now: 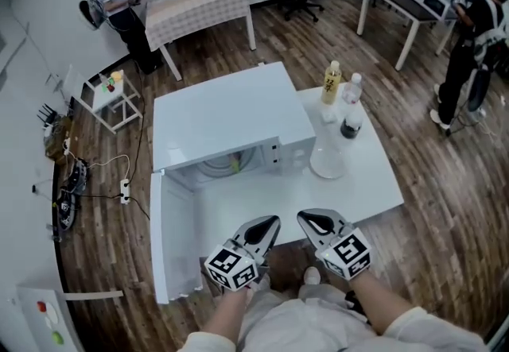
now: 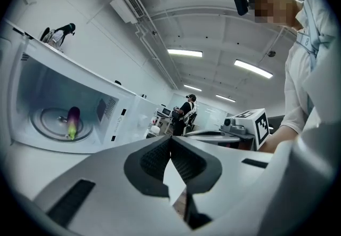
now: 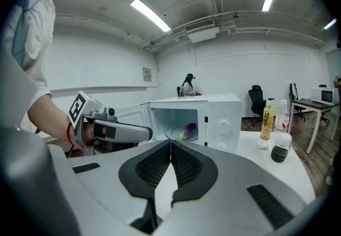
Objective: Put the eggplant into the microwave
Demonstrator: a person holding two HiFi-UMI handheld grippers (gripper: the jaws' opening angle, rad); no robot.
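white bench (image 1: 367, 177) carries the open microwave (image 1: 231, 114), eggplant (image 2: 73, 119) lying on the turntable (image 2: 47, 122) inside it; before it, left tongs (image 1: 273, 222) and right tongs (image 1: 305, 218) are both closed, empty.

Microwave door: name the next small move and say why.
Probably bring the left gripper to the open door and push it shut. The eggplant already lies inside the microwave, and that gripper is shut, empty and on the door's side.

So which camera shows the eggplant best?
The left gripper view: the eggplant lies in plain sight inside the open microwave. The right gripper view shows it smaller; the head view, looking down on the microwave's top, barely shows it.
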